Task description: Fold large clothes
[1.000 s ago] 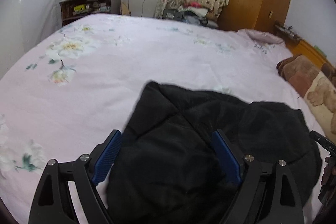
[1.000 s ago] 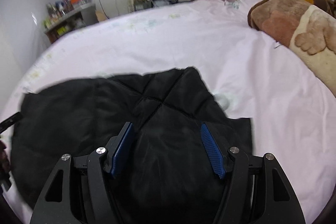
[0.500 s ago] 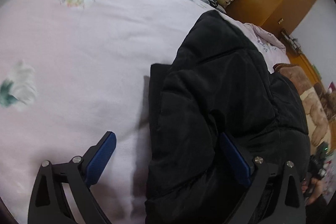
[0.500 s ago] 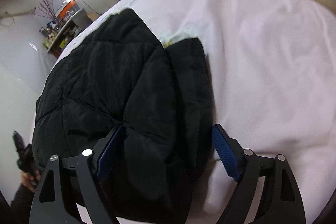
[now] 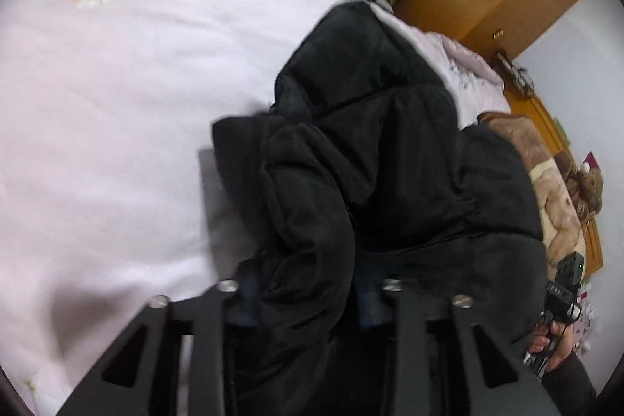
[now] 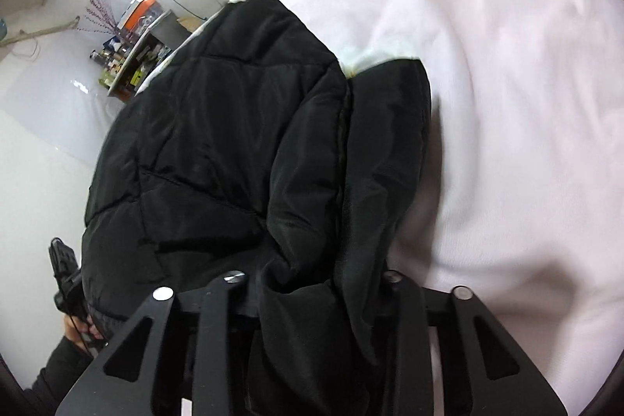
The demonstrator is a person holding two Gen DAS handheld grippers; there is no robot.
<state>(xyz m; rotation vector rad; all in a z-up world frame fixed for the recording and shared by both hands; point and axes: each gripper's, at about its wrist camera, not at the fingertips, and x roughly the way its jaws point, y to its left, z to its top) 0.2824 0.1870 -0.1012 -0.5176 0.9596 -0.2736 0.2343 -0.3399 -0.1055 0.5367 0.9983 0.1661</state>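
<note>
On one bed [image 5: 97,127], one black jacket [image 5: 370,151] between two hand-held grippers [image 5: 308,299].

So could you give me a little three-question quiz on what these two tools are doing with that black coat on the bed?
1. True or false: the left tool is shut on the black coat.
2. What does the coat lie on? A) a wooden floor B) a pink bedspread C) a chair
3. Fill in: the right tool grips a bunched fold of the ____.

Key: 1 true; 2 B; 3 coat.
</note>
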